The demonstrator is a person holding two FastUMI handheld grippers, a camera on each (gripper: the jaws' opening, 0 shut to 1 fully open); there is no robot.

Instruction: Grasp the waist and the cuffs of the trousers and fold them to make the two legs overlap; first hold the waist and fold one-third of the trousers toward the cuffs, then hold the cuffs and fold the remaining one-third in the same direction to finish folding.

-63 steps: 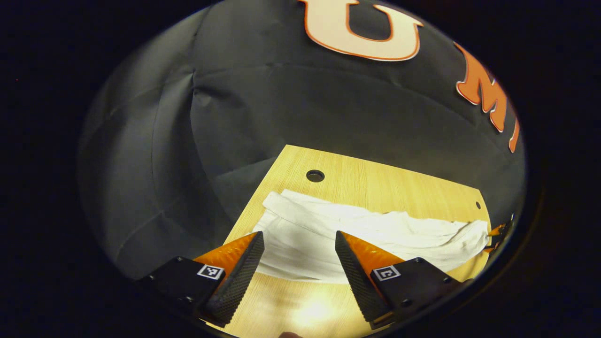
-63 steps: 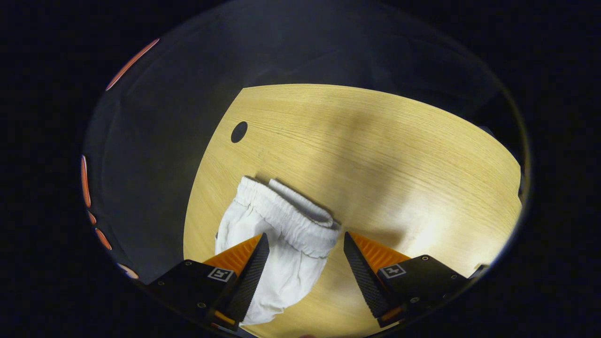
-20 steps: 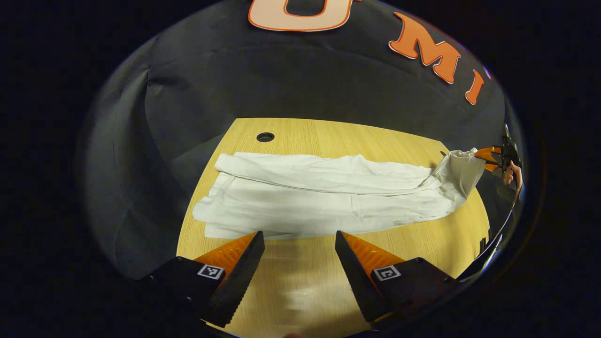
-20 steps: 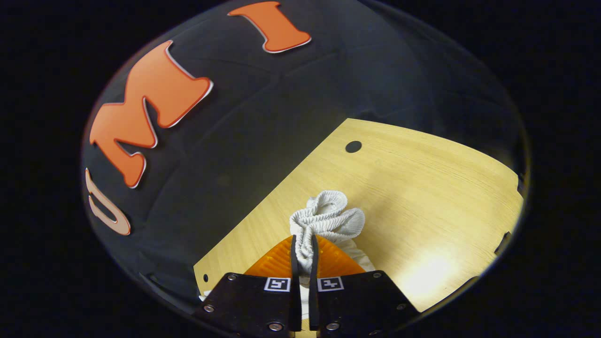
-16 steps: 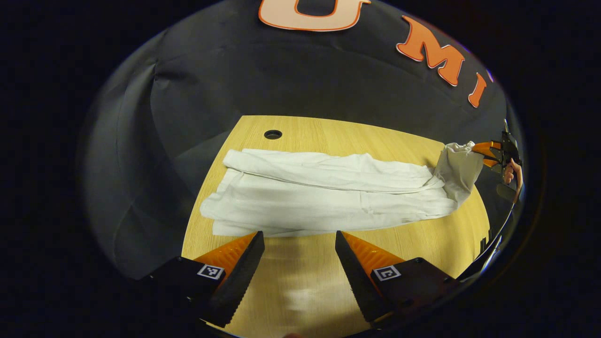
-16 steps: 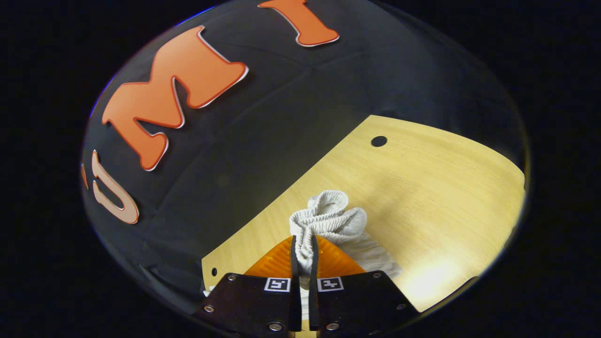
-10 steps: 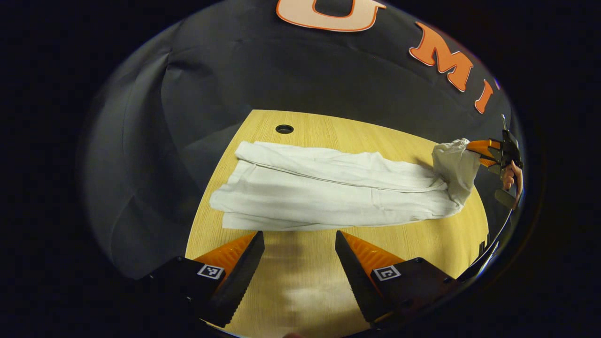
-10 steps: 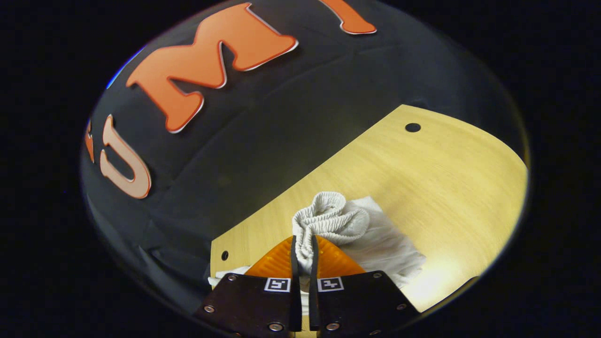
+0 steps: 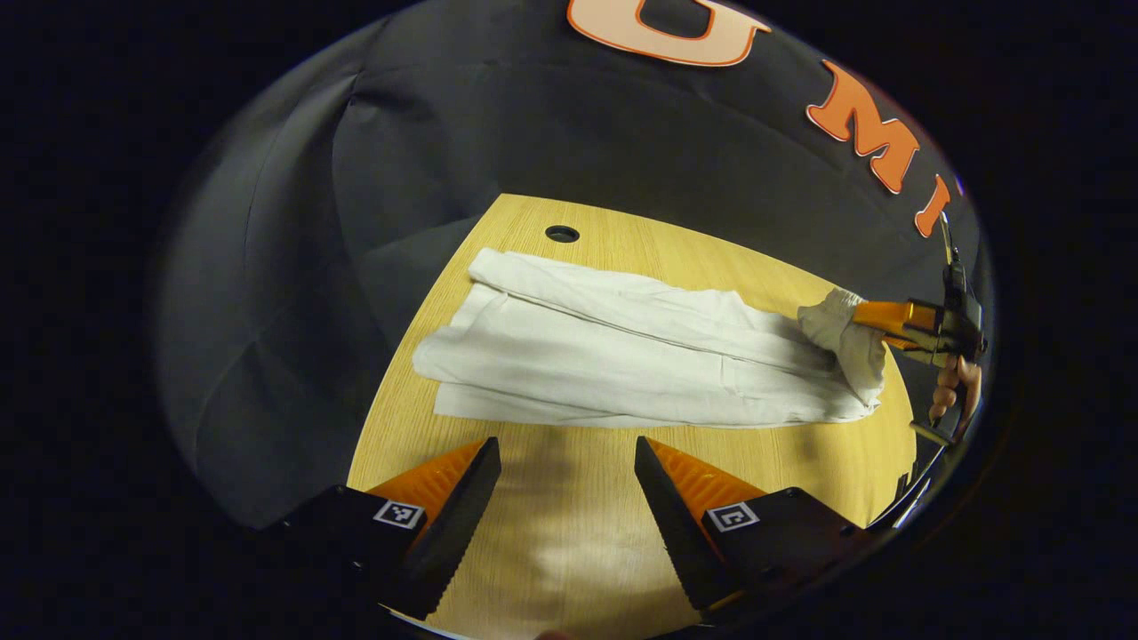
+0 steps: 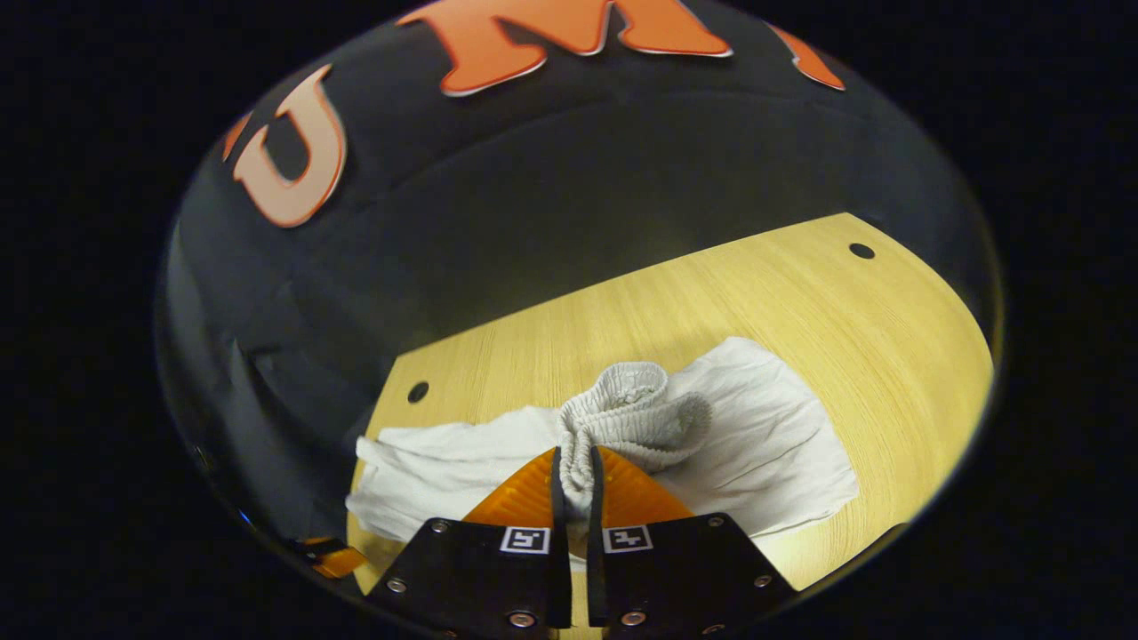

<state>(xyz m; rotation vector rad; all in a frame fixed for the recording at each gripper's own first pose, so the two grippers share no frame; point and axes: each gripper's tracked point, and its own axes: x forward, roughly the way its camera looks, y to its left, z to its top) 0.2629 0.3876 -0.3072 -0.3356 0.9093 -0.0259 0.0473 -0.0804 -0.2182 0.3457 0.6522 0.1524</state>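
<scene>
White trousers (image 9: 622, 356) lie lengthwise across the wooden table (image 9: 578, 533), legs side by side with the cuffs at the left near a round hole. In the left gripper view my left gripper (image 9: 567, 462) hangs open over bare wood just in front of the legs, holding nothing. At the far right the right gripper (image 9: 867, 318) and a hand (image 9: 951, 391) lift the bunched elastic waist (image 9: 831, 320). In the right gripper view my right gripper (image 10: 569, 471) is shut on the gathered waist (image 10: 636, 409), raised above the trousers (image 10: 756, 453) spread below.
The table has a round hole (image 9: 562, 234) beyond the cuffs and small holes (image 10: 418, 391) near its edges. Black cloth walls close in behind and to the left of the table. The front table strip (image 9: 800, 453) lies bare.
The right gripper closed on the waist earlier and has since turned and carried it inward over the trousers, lowering slightly. The left gripper has drifted while staying open.
</scene>
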